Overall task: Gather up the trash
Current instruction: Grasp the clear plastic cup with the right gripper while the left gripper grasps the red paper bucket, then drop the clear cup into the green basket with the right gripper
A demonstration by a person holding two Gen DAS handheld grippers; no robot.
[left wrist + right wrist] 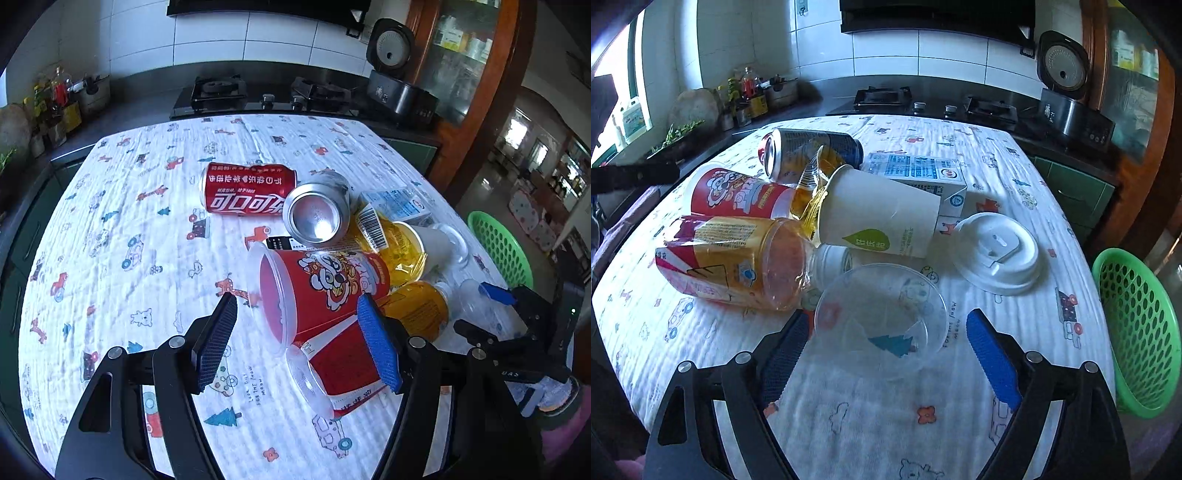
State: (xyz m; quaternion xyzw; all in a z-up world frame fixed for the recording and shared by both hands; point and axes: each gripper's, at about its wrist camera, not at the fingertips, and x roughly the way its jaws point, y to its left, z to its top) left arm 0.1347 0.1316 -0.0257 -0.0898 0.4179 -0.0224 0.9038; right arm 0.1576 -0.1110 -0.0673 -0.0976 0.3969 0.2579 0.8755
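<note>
Lying heaped on the printed tablecloth point(122, 229), the trash overlaps so that several items are only partly legible. In the left wrist view, the red Coca-Cola can point(248, 189) lies on its side behind a silver can point(317, 216), whose concave base faces the camera and hides its label. The blue-and-white milk carton point(397, 204) is mostly covered by the yellow plastic wrappers point(397, 247). A second red cup point(341, 369) lies under the right pad, its print cut off.

The left gripper point(301, 341) hovers low over the table, jaws wide apart, straddling the red cartoon-printed plastic cup point(317, 291), which lies on its side with its translucent rim toward the left pad; whether the blue ribbed right pad touches the cup cannot be determined. The right gripper point(886, 354) is likewise spread, its textured pads on either side of a clear plastic dome lid point(882, 317) lying on the cloth; contact cannot be confirmed.

In the right wrist view, a white paper cup point(879, 218) lies on its side against the carton, with a white moulded sip lid point(997, 253) flat just beside it. A crumpled yellow-labelled transparent bottle point(738, 258) lies at left. A green perforated basket point(1141, 332) stands beyond the table's right edge, partly cropped.
</note>
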